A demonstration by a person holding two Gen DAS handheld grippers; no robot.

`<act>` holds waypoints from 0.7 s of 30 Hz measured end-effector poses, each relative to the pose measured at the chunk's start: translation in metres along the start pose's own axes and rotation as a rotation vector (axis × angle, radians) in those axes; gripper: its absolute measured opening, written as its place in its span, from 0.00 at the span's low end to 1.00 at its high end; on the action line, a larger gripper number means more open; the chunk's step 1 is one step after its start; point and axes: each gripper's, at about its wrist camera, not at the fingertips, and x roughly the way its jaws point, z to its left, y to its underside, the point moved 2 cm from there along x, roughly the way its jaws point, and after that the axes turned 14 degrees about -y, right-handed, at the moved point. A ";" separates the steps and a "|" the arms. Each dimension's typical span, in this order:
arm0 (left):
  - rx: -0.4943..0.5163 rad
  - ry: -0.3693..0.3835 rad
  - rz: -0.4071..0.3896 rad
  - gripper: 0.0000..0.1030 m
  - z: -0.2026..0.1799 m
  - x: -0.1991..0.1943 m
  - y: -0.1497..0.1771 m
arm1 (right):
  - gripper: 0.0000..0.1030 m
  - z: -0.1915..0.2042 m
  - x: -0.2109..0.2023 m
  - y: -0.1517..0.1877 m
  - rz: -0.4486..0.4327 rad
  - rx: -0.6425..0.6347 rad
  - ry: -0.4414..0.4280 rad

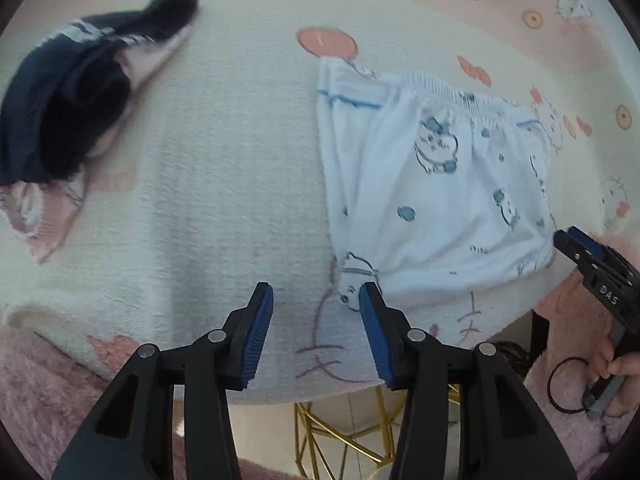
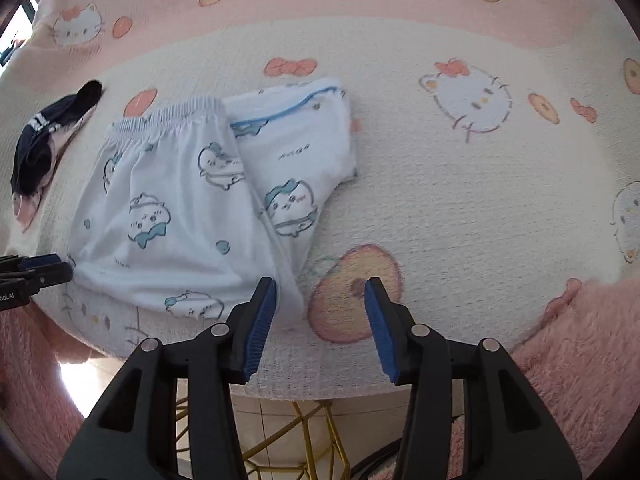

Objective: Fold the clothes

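The left hand-held gripper [image 1: 316,330] hangs at the near edge of the surface [image 1: 224,184] with its blue pads [image 1: 258,336] spread wide and nothing between them; its right pad sits just beside the bottom hem of the white printed shorts [image 1: 436,196]. The right hand-held gripper [image 2: 320,328] hovers likewise released and empty, over a peach print on the blanket, its left pad close to the near corner of the same shorts [image 2: 172,208]. In the left view its tip pokes in at the right [image 1: 580,248], with a hand [image 1: 616,364] on the handle.

The shorts lie flat, elastic waistband away from me, looking doubled over. Tucked against their right side, partly beneath them, is a white top with blue trim [image 2: 300,152], already in a compact rectangle. Well off to the left lies a dark navy garment [image 1: 68,104], crumpled and blurred.

I'd judge the shorts are the piece in hand, but the scene fits both a half-folded pair awaiting another fold and a finished pair just let go. If another fold is due, both pads would need to pinch the near hem corners cleanly, catching every layer without dragging the blanket.
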 end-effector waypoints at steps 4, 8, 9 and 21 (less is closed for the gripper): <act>0.103 0.102 -0.095 0.46 -0.038 -0.011 -0.019 | 0.45 -0.004 0.000 -0.006 -0.008 0.002 -0.012; 0.225 0.171 -0.130 0.46 -0.081 -0.007 -0.030 | 0.45 -0.009 0.000 -0.012 -0.017 0.003 -0.023; 0.253 0.120 -0.119 0.46 -0.087 0.000 -0.029 | 0.45 -0.010 0.000 -0.013 -0.019 0.004 -0.026; 0.067 0.048 -0.162 0.46 -0.054 -0.013 -0.036 | 0.45 -0.055 -0.024 -0.020 -0.085 0.189 -0.138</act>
